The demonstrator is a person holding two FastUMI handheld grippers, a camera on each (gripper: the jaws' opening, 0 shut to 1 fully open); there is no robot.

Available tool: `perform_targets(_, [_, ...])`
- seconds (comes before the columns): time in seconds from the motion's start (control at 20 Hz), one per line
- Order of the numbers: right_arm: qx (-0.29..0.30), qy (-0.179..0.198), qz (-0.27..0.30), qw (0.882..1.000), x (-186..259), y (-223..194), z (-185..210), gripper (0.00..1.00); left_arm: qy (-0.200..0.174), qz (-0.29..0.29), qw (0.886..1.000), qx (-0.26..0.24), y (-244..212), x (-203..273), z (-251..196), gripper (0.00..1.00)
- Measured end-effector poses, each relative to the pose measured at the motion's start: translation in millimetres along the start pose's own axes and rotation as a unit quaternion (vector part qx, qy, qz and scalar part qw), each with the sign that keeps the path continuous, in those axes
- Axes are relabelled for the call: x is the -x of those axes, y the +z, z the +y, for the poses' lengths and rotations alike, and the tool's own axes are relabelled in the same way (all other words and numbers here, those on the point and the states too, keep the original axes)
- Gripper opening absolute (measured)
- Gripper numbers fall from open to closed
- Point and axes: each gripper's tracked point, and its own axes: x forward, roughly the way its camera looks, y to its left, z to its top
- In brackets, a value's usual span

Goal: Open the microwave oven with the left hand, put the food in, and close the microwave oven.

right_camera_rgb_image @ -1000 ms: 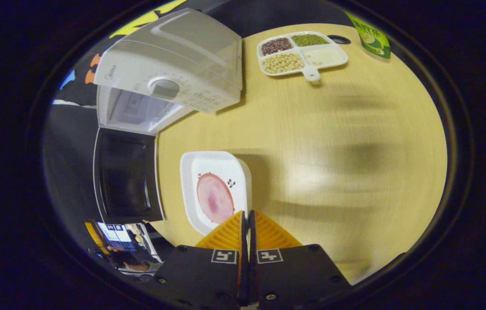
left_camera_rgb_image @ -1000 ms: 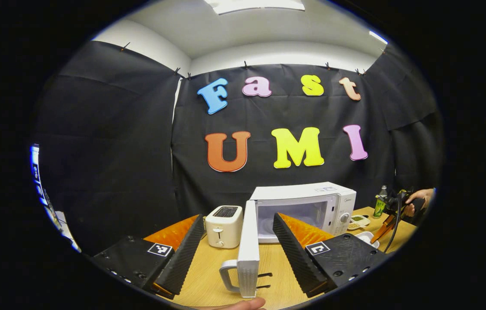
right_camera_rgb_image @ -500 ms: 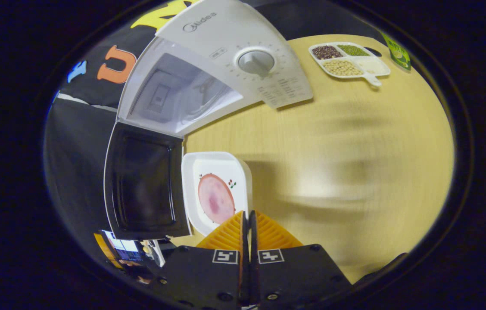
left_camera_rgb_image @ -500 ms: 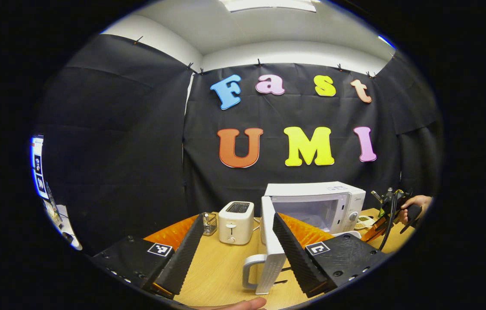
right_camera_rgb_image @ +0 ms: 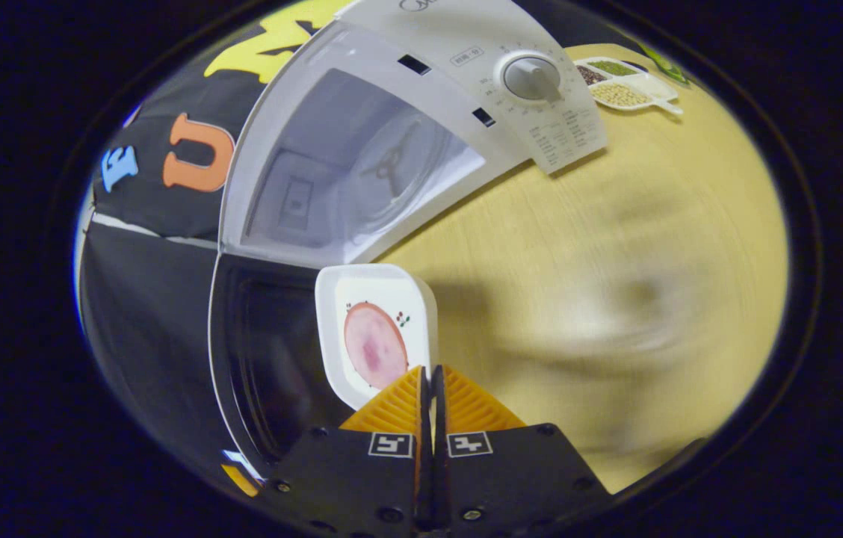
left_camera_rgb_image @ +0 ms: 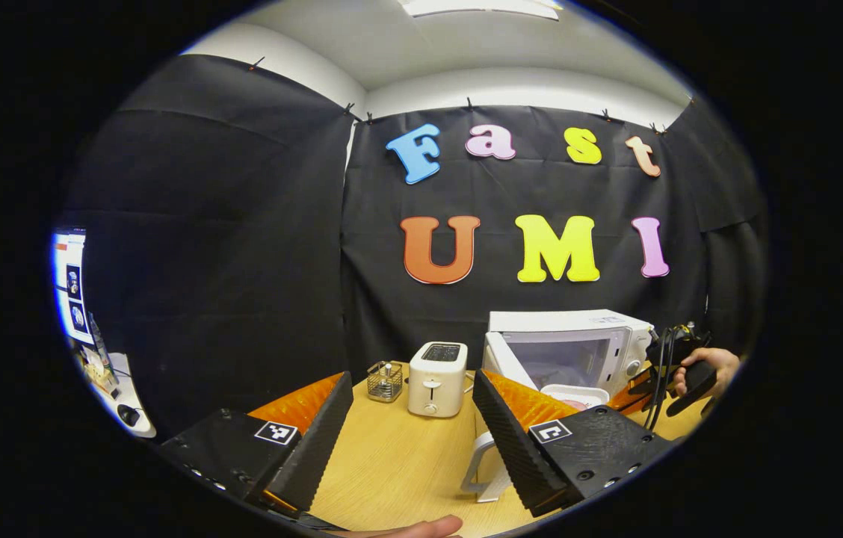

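The white microwave (left_camera_rgb_image: 571,340) stands on the wooden table with its door (left_camera_rgb_image: 492,456) swung wide open. My left gripper (left_camera_rgb_image: 412,379) is open and holds nothing, with the door's handle just inside its right finger. My right gripper (right_camera_rgb_image: 433,373) is shut on the near rim of a white plate (right_camera_rgb_image: 377,299) that carries a pink slice of food (right_camera_rgb_image: 371,351). The plate hangs in front of the microwave's open cavity (right_camera_rgb_image: 362,179), over the dark inner face of the door (right_camera_rgb_image: 264,351). In the left gripper view the plate (left_camera_rgb_image: 575,394) and the right gripper (left_camera_rgb_image: 649,385), held by a hand (left_camera_rgb_image: 702,366), are at the microwave's mouth.
A white toaster (left_camera_rgb_image: 436,377) and a small wire basket (left_camera_rgb_image: 386,381) stand left of the microwave. A divided tray of beans (right_camera_rgb_image: 619,82) lies on the table (right_camera_rgb_image: 616,261) beyond the microwave's dial (right_camera_rgb_image: 533,77). A fingertip (left_camera_rgb_image: 406,529) shows at the bottom edge.
My right gripper has carried the plate from the table's middle up to the microwave's opening. My left gripper has drawn away to the left of the open door and stays open.
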Motion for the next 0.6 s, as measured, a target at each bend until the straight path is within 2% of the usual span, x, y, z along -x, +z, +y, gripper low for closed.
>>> perform_targets(0.15, [-0.056,0.020,-0.061,0.996,-24,21,24,0.04,0.013,-0.005,1.000,-0.002,6,4,15,0.96])
perform_targets(0.3, [-0.113,0.041,-0.107,0.987,-52,35,41,0.04,0.015,-0.012,1.000,0.008,11,7,19,0.96])
perform_targets(0.55, [-0.176,0.061,-0.174,0.967,-83,64,55,0.04,-0.003,-0.002,1.000,0.007,4,5,11,0.96])
perform_targets(0.6, [-0.185,0.062,-0.190,0.962,-88,70,56,0.00,-0.012,-0.002,1.000,0.010,4,5,6,0.96])
